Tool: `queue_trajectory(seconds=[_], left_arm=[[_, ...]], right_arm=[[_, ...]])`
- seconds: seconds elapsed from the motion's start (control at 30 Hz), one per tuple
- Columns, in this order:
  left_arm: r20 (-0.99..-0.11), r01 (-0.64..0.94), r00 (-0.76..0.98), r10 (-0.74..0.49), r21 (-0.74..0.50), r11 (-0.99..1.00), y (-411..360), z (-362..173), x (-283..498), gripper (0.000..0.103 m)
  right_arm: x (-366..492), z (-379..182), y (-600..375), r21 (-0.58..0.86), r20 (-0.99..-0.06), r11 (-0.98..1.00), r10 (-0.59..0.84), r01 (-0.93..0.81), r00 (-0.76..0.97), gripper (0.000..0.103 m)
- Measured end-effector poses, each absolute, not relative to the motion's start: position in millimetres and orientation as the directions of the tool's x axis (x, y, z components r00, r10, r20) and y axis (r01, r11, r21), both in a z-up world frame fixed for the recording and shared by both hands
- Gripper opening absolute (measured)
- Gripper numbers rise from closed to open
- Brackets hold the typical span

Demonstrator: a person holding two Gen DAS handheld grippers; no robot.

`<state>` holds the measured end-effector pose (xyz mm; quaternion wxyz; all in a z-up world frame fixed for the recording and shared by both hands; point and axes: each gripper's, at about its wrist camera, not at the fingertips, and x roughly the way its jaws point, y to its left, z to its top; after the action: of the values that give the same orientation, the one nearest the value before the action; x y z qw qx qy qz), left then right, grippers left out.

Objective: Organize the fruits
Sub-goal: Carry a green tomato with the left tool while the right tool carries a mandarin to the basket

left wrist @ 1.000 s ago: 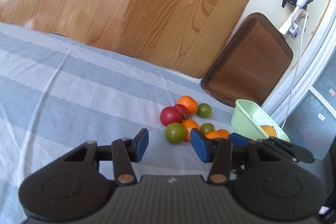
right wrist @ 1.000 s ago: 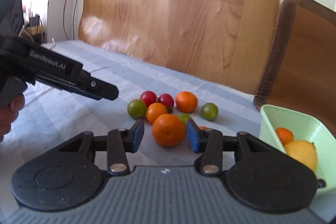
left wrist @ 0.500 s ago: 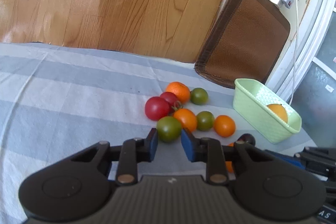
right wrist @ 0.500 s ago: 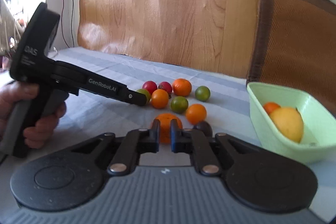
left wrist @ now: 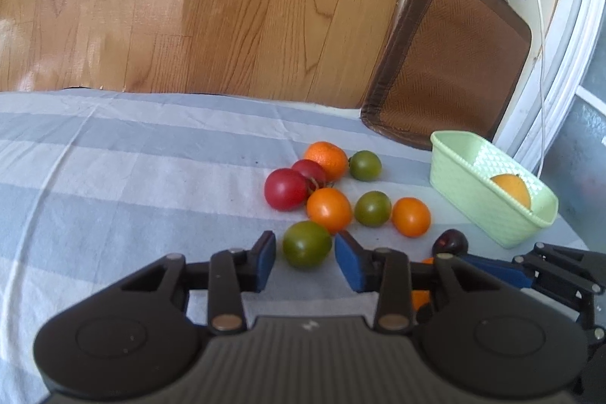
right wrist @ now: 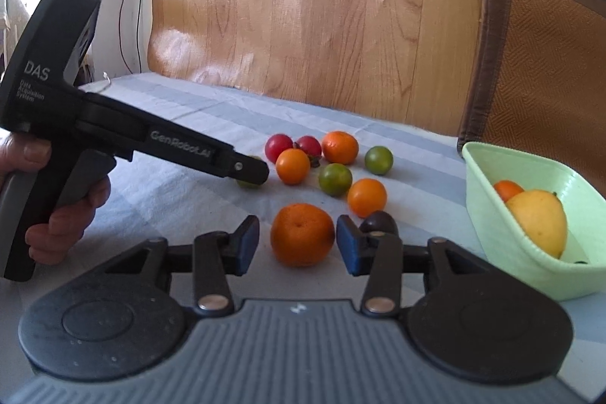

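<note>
The left gripper is held open around a green tomato; the right gripper brackets a mandarin, nothing gripped. The tomato's 1 o'clock neighbour may be pushed, or the tomato crushed.

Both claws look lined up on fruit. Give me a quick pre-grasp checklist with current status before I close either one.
1. Left claw open around green tomato: ok.
2. Right claw open around mandarin: ok.
3. Neighbour clearance left: orange tomato sits close to the pad: not ok.
4. Dark plum right behind the right finger: not ok.
5. Room in the green basket: ok.
6. Pads low enough on fruit: cannot tell.
</note>
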<state>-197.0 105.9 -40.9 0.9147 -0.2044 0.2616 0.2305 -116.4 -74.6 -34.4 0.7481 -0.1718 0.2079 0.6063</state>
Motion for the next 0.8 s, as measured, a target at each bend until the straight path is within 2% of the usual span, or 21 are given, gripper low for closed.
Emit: queue_trajectory(seconds=[0.03, 0.1, 0.17, 0.33, 0.5, 0.7, 0.8], left_arm=[[-0.573, -0.528, 0.755, 0.32, -0.241, 0.814, 104.5, -41.5, -195.9, 0.029], [-0.569, -0.528, 0.755, 0.325, -0.235, 0.816, 100.2, -41.5, -198.1, 0.029], [-0.568, -0.52, 0.762, 0.311, -0.249, 0.817, 96.2, -40.2, -203.2, 0.028], [-0.512, -0.422, 0.831, 0.215, -0.329, 0.845, 75.8, -17.7, -205.3, 0.028], [-0.454, -0.306, 0.881, 0.133, -0.333, 0.892, 53.5, 16.6, -158.7, 0.029], [-0.473, -0.269, 0.872, 0.129, -0.242, 0.932, 18.7, 26.2, -80.3, 0.029], [-0.49, -0.27, 0.863, 0.124, -0.24, 0.932, 4.5, 22.9, -56.5, 0.029]], right_arm=[[-113.7, -34.9, -72.8, 0.004, -0.531, 0.206, 0.83, -0.979, 0.172, 0.047], [-110.8, -35.8, -72.4, 0.021, -0.536, 0.21, 0.828, -0.978, 0.166, 0.042], [-109.9, -34.4, -77.8, 0.029, -0.514, 0.213, 0.841, -0.977, 0.168, 0.041], [-101.4, -14.6, -114.8, 0.083, -0.38, 0.237, 0.905, -0.968, 0.189, 0.041], [-59.7, 3.0, -159.5, 0.083, -0.272, 0.397, 0.891, -0.914, 0.362, 0.041], [4.7, -5.2, -190.8, 0.103, -0.291, 0.576, 0.797, -0.811, 0.529, 0.041], [19.3, -15.6, -196.3, 0.103, -0.311, 0.617, 0.765, -0.78, 0.564, 0.041]])
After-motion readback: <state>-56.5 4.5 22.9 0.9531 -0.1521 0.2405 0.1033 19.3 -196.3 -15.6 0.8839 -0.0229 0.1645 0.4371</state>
